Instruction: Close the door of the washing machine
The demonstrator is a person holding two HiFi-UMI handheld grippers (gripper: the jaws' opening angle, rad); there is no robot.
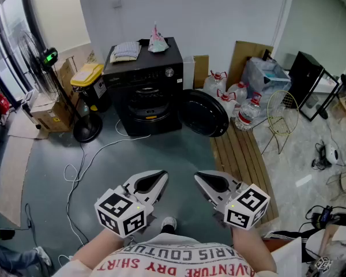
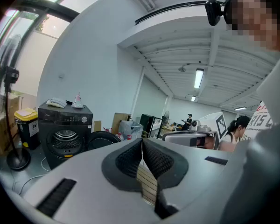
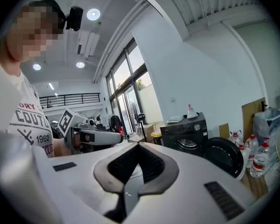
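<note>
Head view: door (image 1: 205,113) hangs open well ahead, nearer the right gripper (image 1: 199,178) than the left gripper (image 1: 163,176) (both clenched, empty).

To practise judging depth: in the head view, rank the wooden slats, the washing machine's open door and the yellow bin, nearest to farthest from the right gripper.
1. Wooden slats, just right of the right gripper.
2. Open door, right of the washing machine.
3. Yellow bin, far left.
</note>
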